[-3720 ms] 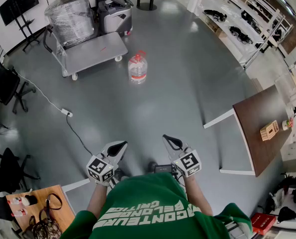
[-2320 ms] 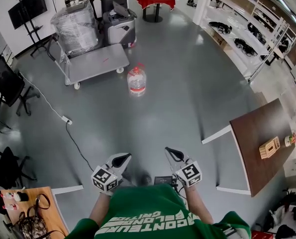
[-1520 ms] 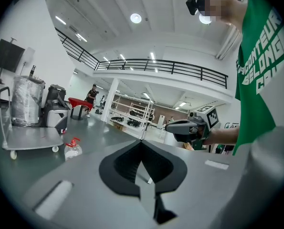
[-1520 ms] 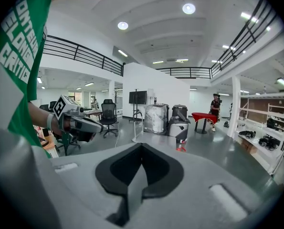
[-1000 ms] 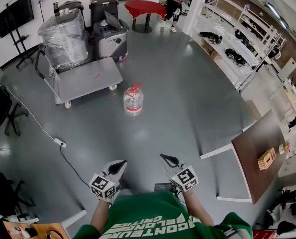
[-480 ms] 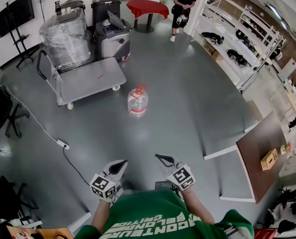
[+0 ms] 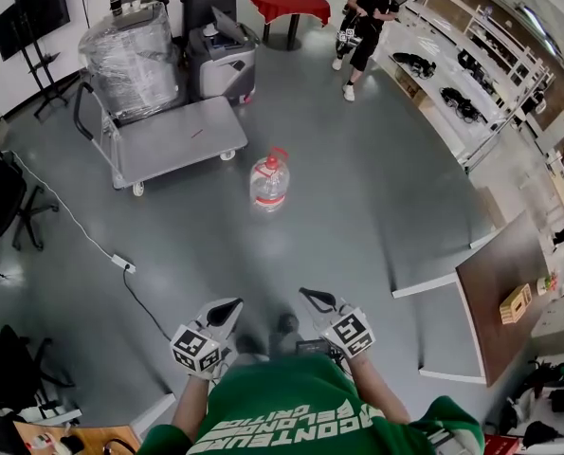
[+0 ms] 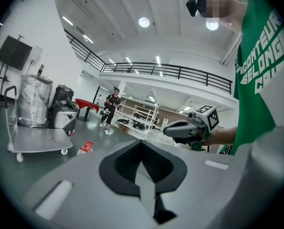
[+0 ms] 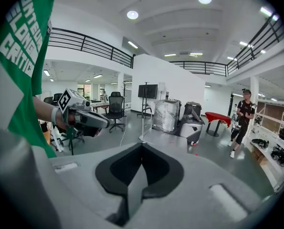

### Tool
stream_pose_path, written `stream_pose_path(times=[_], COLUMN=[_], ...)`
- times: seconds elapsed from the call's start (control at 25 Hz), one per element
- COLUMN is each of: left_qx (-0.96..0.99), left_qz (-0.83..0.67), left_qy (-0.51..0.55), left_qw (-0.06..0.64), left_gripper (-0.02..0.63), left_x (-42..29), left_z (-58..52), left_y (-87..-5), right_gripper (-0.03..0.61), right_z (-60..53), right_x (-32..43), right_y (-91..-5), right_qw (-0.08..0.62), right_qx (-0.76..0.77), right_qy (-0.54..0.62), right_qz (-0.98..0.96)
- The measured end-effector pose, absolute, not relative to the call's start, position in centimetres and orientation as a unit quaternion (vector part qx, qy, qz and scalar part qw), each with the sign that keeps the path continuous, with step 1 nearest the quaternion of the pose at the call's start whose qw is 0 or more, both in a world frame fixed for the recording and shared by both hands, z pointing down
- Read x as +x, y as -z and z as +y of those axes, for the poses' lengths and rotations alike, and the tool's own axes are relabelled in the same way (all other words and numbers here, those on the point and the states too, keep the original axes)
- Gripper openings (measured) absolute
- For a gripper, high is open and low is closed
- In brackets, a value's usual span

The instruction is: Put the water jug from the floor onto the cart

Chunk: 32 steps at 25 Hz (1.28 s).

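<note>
The clear water jug [image 7: 269, 182] with a red cap and handle stands upright on the grey floor, some way ahead of me. Just behind and left of it is the flat grey cart [image 7: 172, 138], its deck bare. My left gripper [image 7: 231, 304] and right gripper [image 7: 306, 295] are held close to my body, both shut and empty, far short of the jug. In the left gripper view the jug [image 8: 86, 147] is small beside the cart [image 8: 36, 140], past the shut gripper [image 8: 141, 141]. In the right gripper view only the cart [image 9: 163, 138] shows beyond the shut gripper [image 9: 142, 145].
A plastic-wrapped load [image 7: 127, 47] and grey machines [image 7: 223, 57] stand behind the cart. A person [image 7: 367, 17] walks at the back right near shelving [image 7: 471, 93]. A cable and power strip [image 7: 122, 263] cross the floor on the left; a brown table [image 7: 509, 292] is on the right.
The person at the back has walked further into the room. The view has shifted slightly, and the right gripper has swung a little to the left. The jug and cart stay put.
</note>
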State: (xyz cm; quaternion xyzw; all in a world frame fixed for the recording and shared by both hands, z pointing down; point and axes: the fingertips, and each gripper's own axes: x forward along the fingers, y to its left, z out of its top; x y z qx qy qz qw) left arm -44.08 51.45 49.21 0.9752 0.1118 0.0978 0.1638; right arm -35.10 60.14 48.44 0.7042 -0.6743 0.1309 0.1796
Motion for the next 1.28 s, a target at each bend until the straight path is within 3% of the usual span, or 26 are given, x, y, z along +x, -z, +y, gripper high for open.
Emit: stream_pose_path(times=[1.28], left_qx=[0.984], left_qz=[0.035], left_qy=[-0.104], left_qw=[0.139], left_gripper=[0.008], left_x=[-32.9], left_z=[49.8], left_y=[-47.5], right_gripper=[-0.009], right_z=[56.7], right_x=[-22.1], right_y=[-48.6], right_qw=[0.166], right_qx=[0.655], right_qy=[-0.108], right_qz=[-0.73])
